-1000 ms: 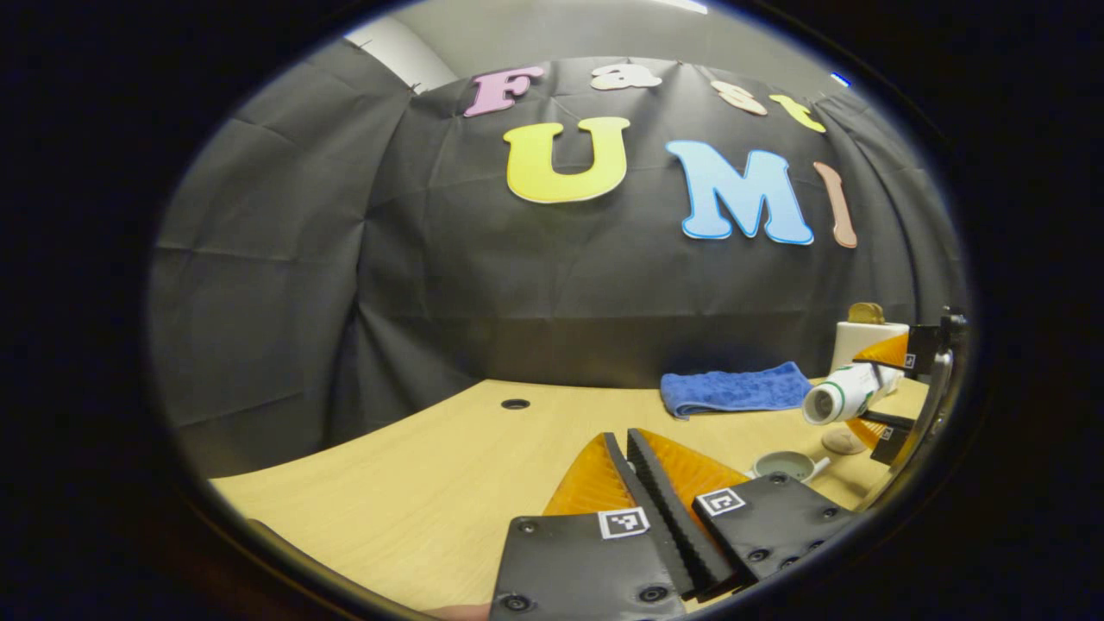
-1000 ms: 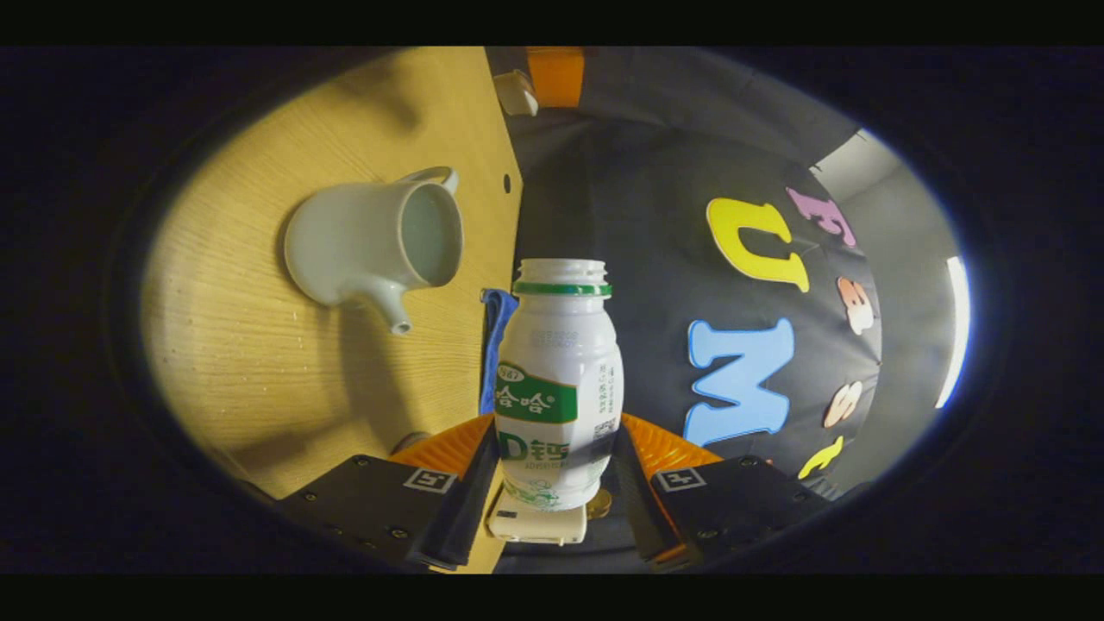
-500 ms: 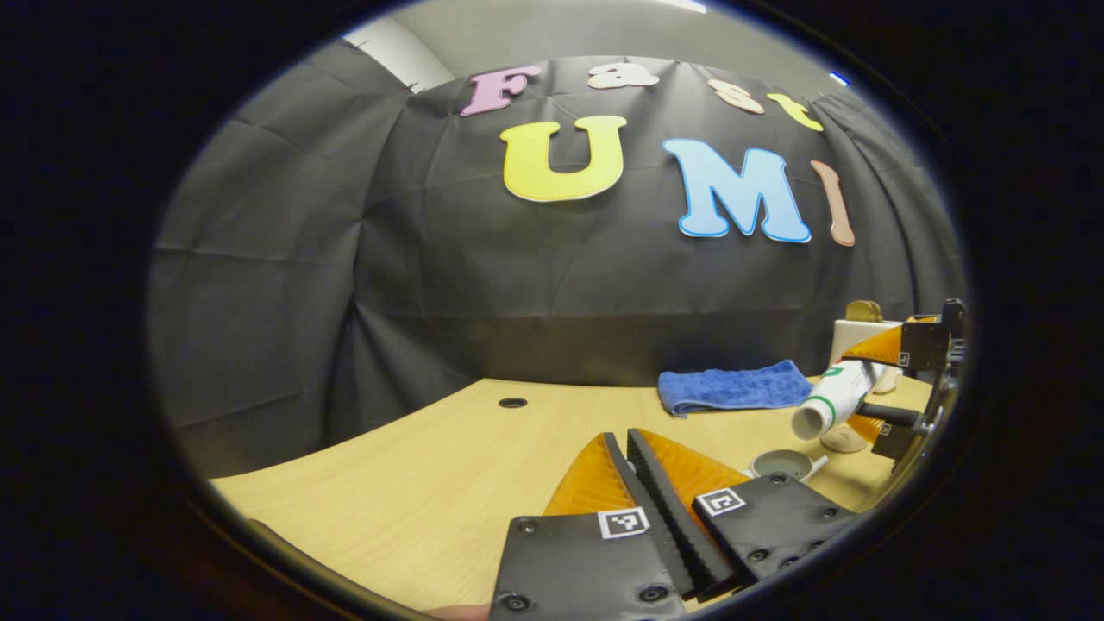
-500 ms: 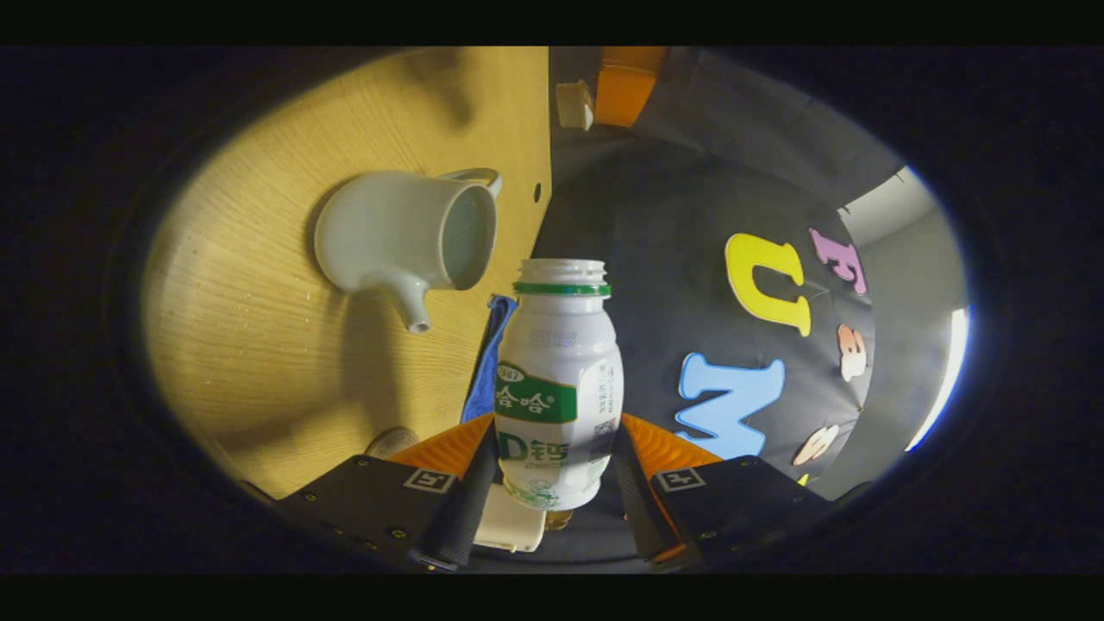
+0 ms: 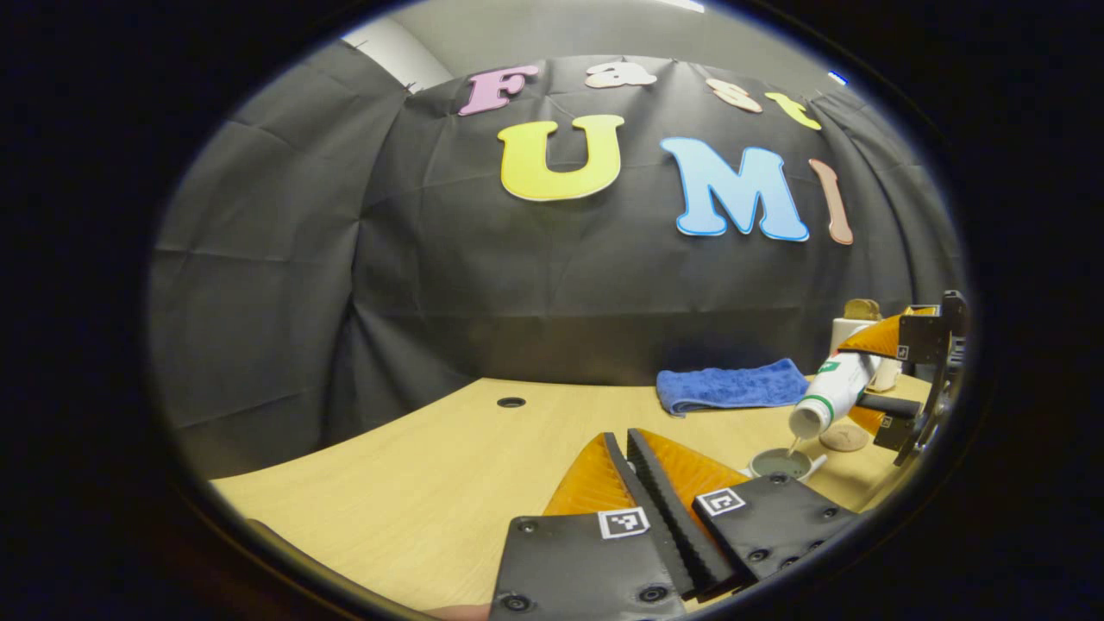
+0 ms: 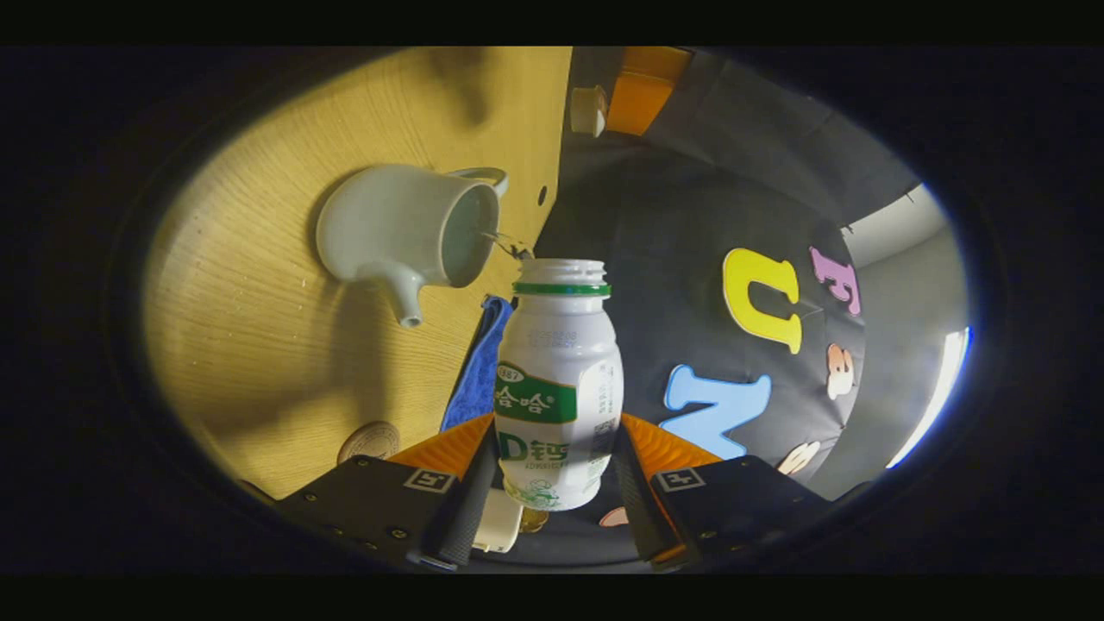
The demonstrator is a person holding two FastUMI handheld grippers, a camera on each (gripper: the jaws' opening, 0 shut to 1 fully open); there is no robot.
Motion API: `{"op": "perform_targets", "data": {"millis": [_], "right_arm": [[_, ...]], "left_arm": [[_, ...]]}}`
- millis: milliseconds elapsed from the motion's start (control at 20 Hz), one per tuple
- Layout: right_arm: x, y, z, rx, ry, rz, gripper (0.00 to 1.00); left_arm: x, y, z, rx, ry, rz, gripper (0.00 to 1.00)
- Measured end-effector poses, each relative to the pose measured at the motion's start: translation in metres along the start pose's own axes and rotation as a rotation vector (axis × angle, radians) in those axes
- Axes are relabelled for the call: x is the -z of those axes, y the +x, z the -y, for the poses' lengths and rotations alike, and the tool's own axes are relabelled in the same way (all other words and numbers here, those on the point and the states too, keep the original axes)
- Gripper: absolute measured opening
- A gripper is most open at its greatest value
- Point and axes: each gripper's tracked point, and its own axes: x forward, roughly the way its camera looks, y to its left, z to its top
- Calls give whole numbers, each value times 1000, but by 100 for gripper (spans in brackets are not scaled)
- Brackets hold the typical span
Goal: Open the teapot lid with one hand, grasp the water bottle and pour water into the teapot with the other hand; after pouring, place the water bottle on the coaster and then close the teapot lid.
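The right gripper (image 6: 552, 483) is clamped on the tilted bottle (image 6: 559, 388), and water falls into the open teapot (image 6: 405, 237). The left gripper (image 5: 634, 483) has its fingers together, holding the lid (image 6: 589, 110).

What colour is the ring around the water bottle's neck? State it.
Green. The ring circles the white water bottle just below its open mouth, clearest in the right gripper view.

The left gripper (image 5: 645, 466) has ridged fingers on black plates with round screws, and each plate carries a small square black-and-white marker. The right gripper (image 6: 552, 470) has the same plates, screws and markers.
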Motion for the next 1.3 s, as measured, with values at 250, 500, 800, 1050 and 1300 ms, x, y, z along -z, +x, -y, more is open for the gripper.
{"op": "perform_targets", "data": {"millis": [250, 500, 800, 1050, 1300], "right_arm": [[-1, 1, 2, 16, -21, 2, 69], [0, 3, 2, 22, -47, 11, 69], [1, 4, 4, 20, -68, 18, 69], [3, 6, 4, 26, -87, 17, 69], [2, 7, 7, 38, -110, 19, 69]], "left_arm": [[1, 0, 1, 5, 2, -1, 8], [0, -1, 2, 6, 4, -1, 8], [0, -1, 2, 9, 4, -1, 8], [0, -1, 4, 16, 6, -2, 8], [0, -2, 4, 17, 5, -2, 8]]}}
